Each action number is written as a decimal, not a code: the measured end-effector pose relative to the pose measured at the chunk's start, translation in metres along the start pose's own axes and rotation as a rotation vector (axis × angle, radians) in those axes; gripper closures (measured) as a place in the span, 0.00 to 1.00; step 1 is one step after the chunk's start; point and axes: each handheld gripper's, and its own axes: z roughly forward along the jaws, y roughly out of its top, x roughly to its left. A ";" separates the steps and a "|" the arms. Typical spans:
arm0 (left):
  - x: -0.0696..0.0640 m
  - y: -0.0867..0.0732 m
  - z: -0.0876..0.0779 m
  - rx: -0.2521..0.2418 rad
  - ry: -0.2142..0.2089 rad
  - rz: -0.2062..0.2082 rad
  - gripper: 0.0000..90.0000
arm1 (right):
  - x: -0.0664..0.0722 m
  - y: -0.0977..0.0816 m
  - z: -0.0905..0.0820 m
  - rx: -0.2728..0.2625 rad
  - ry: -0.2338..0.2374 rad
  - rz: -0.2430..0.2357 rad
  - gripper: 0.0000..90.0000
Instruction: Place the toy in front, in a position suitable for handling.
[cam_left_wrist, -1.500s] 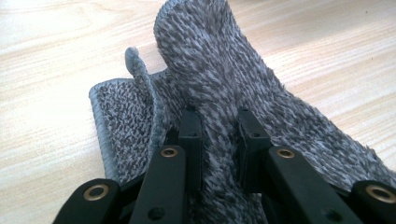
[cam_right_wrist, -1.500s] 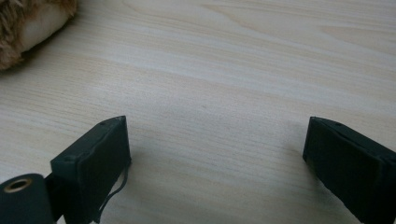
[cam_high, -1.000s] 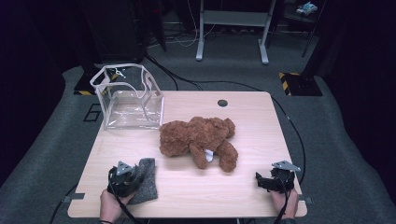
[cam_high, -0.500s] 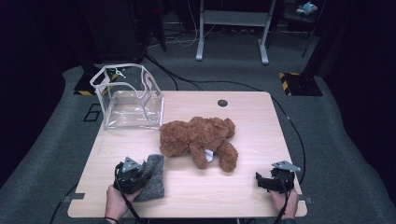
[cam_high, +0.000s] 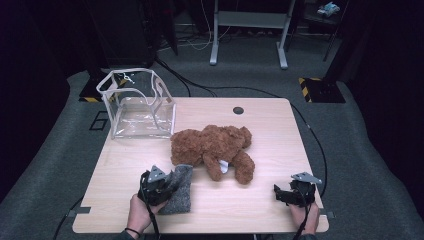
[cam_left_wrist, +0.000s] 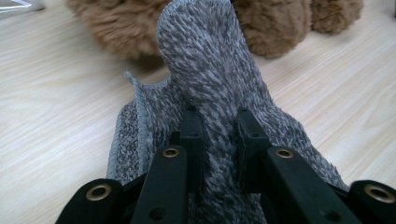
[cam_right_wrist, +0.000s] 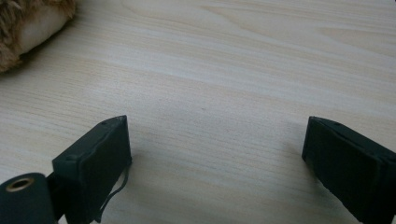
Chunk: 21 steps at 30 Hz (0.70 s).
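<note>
The right gripper (cam_right_wrist: 217, 154) hangs low over the pale wood-grain surface (cam_right_wrist: 243, 74), its two black fingers (cam_right_wrist: 95, 161) spread wide with bare wood between them. A brown plush toy (cam_right_wrist: 28, 28) sits at the upper left corner, well apart

left tongs (cam_high: 159, 186): black body, grey three-cornered plate on top, brass-ringed screw holes on black jaw arms | right tongs (cam_high: 295, 192): black, same grey plate, flat rectangular black pads | cables: black, trailing back | left wrist: dark band
</note>
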 end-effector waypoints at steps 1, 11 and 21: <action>-0.003 0.002 0.002 -0.005 -0.002 0.005 0.85 | 0.000 0.000 0.000 0.000 0.000 0.000 0.08; -0.027 0.014 0.024 0.022 -0.072 0.061 0.84 | 0.000 0.000 0.000 -0.001 -0.001 0.000 0.08; -0.046 0.024 0.042 0.030 -0.132 0.085 0.84 | 0.000 0.000 0.000 -0.002 -0.004 0.000 0.09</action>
